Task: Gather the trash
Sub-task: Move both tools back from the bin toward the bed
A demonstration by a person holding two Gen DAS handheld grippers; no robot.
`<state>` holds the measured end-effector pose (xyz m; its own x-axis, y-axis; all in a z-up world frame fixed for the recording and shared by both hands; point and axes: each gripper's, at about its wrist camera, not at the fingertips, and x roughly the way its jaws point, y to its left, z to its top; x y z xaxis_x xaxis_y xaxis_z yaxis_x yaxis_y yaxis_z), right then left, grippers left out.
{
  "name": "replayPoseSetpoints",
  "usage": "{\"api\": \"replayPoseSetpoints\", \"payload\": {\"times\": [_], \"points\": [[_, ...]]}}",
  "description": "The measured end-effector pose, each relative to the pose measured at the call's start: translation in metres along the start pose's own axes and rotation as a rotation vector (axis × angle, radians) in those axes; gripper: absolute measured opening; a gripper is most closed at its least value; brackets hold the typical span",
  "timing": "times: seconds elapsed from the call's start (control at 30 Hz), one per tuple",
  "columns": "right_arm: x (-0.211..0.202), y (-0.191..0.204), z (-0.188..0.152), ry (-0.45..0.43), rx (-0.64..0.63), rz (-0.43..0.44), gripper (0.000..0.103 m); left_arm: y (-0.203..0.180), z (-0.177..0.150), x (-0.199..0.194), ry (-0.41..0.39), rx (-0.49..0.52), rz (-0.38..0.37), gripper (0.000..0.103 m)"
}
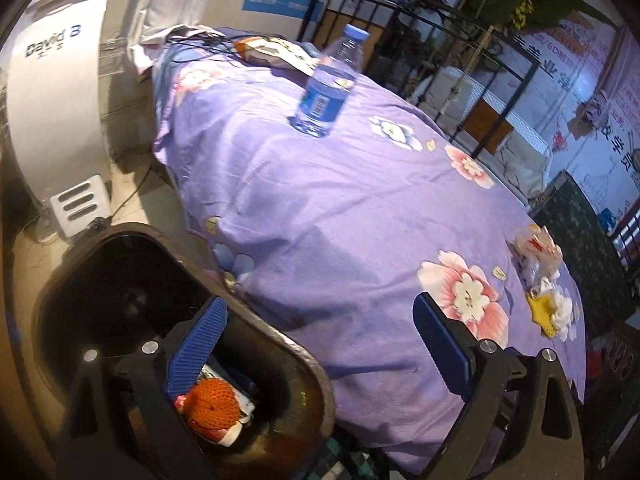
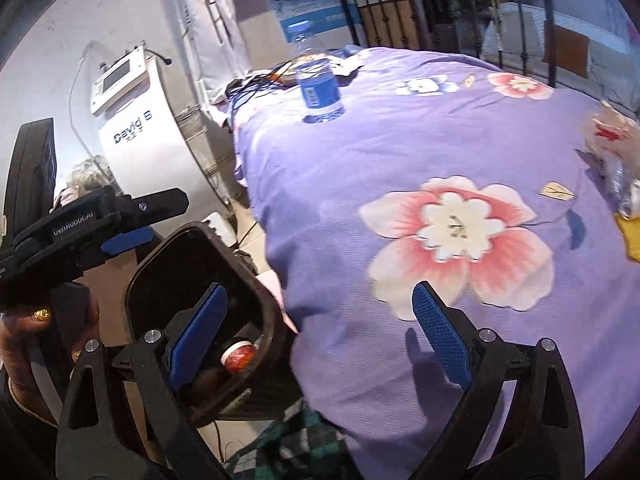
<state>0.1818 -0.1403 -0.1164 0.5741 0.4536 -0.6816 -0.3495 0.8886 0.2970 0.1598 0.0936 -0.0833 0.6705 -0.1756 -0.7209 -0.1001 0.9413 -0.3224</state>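
Note:
A dark brown trash bin (image 1: 316,364) (image 2: 266,304) stands beside the purple flowered tablecloth (image 1: 320,208) (image 2: 460,128). Inside it lie an orange net (image 1: 210,402) and a red-capped piece (image 2: 239,355). A water bottle (image 1: 328,88) (image 2: 318,80) with a blue label stands upright on the far part of the table. Crumpled wrappers (image 1: 538,252) (image 2: 612,148) and a yellow scrap (image 1: 544,312) lie at the table's right edge. My left gripper (image 1: 320,344) (image 2: 132,236) is open and empty over the bin's edge. My right gripper (image 2: 320,332) is open and empty, between bin and table.
A white machine labelled David B (image 1: 56,80) (image 2: 140,120) stands on the floor left of the table. Cables and a packet (image 1: 264,50) lie at the table's far end. A black metal railing (image 1: 440,40) runs behind. Checked cloth (image 2: 304,444) lies below the table edge.

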Motion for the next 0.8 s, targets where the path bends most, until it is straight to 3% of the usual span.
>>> {"api": "replayPoseSetpoints", "payload": {"times": [0.17, 0.4, 0.7, 0.8], "points": [[-0.029, -0.06, -0.01, -0.018, 0.114, -0.09, 0.092, -0.061, -0.015, 0.025, 0.085, 0.148, -0.095, 0.092], [-0.063, -0.121, -0.025, -0.014, 0.164, -0.231, 0.092, -0.14, -0.043, 0.043, 0.18, 0.384, -0.216, 0.092], [-0.101, -0.186, -0.004, -0.056, 0.224, -0.361, 0.092, -0.202, -0.054, 0.058, 0.211, 0.523, -0.276, 0.092], [-0.109, -0.21, 0.01, -0.068, 0.247, -0.399, 0.077, -0.214, -0.056, 0.062, 0.217, 0.551, -0.279, 0.092]]}}
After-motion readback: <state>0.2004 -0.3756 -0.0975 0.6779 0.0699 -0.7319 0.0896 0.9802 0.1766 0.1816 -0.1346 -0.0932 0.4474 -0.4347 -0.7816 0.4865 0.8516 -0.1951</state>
